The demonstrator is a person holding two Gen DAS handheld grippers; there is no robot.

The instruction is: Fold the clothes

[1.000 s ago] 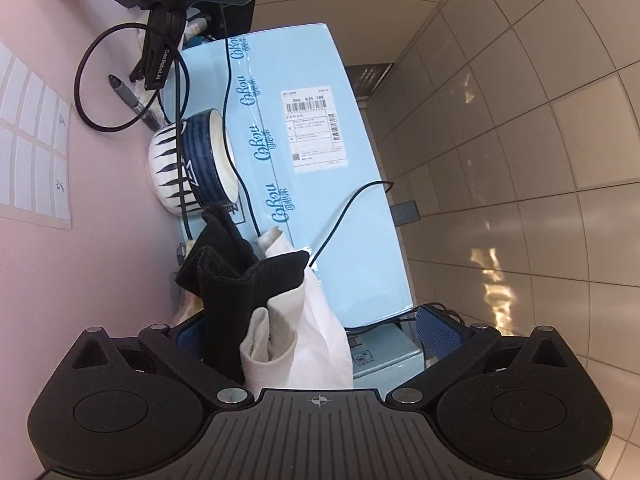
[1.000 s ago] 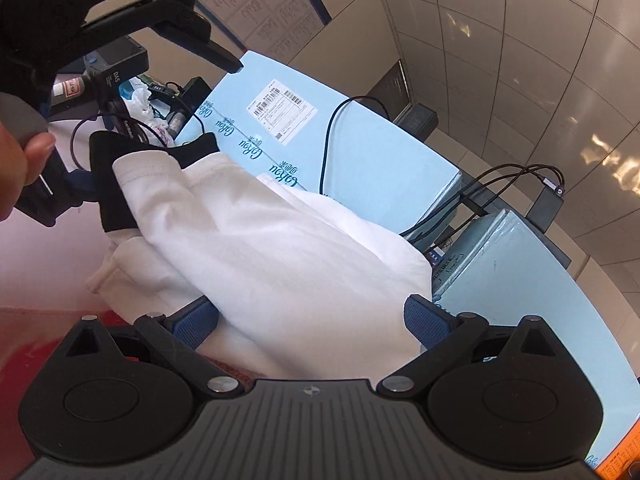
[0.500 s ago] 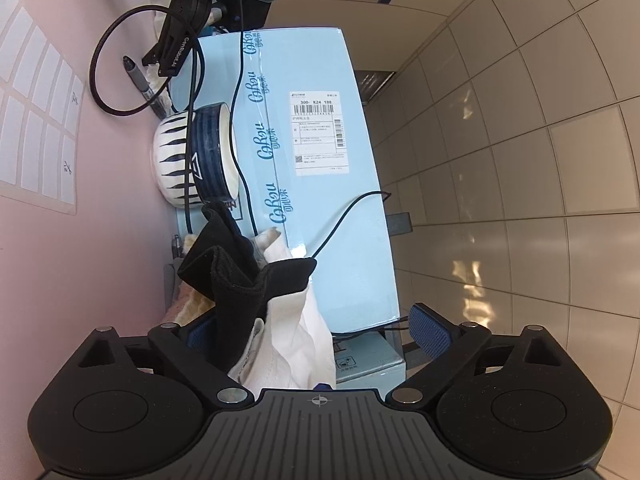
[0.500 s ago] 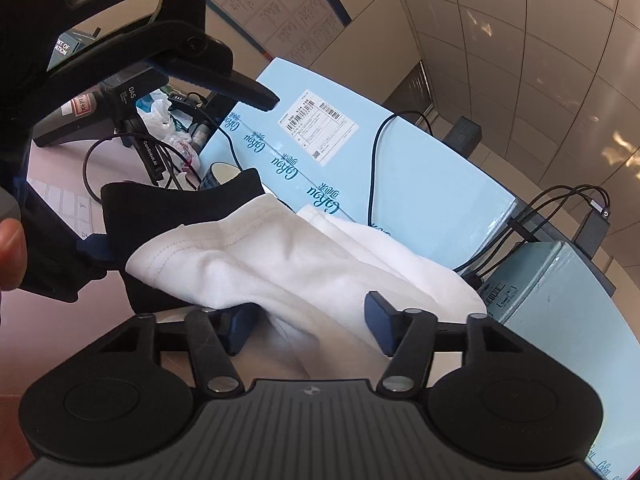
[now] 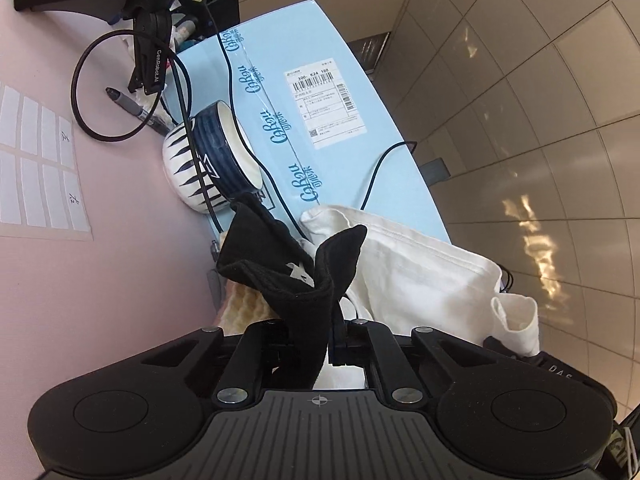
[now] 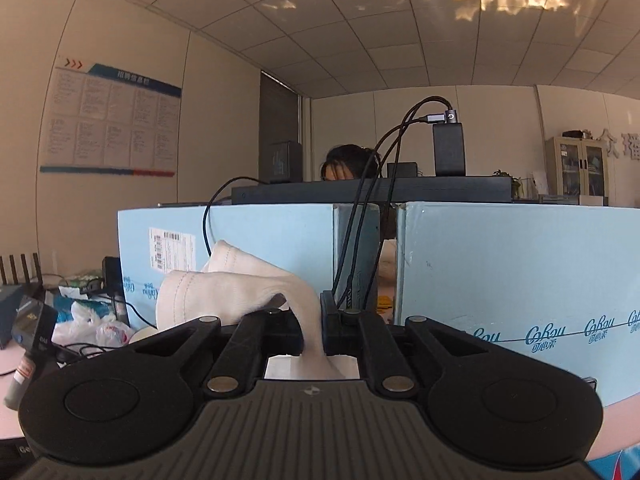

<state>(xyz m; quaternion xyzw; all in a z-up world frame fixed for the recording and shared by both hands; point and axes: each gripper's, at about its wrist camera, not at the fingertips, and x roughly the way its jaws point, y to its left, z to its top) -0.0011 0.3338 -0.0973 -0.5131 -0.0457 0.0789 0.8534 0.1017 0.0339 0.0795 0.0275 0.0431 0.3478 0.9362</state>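
A white garment with a black collar is held up between both grippers. In the left wrist view my left gripper (image 5: pixel 320 340) is shut on the black collar (image 5: pixel 304 280), which rises crumpled out of the jaws. The white cloth (image 5: pixel 424 276) spreads to the right of it. In the right wrist view my right gripper (image 6: pixel 316 336) is shut on a fold of the white cloth (image 6: pixel 236 292), which bunches up to the left above the jaws. The rest of the garment hangs below, out of sight.
Light blue cartons (image 5: pixel 320 92) (image 6: pixel 516 272) stand along the back of the pink table (image 5: pixel 80 260). A blue and white bowl (image 5: pixel 212 168), a marker, black cables (image 5: pixel 100 92) and a device lie at the left. A person's head (image 6: pixel 348 164) shows behind the cartons.
Both grippers have shut, the left on the black collar and the right on the white cloth. The right gripper has tilted up to look level across the room, lifting the cloth.
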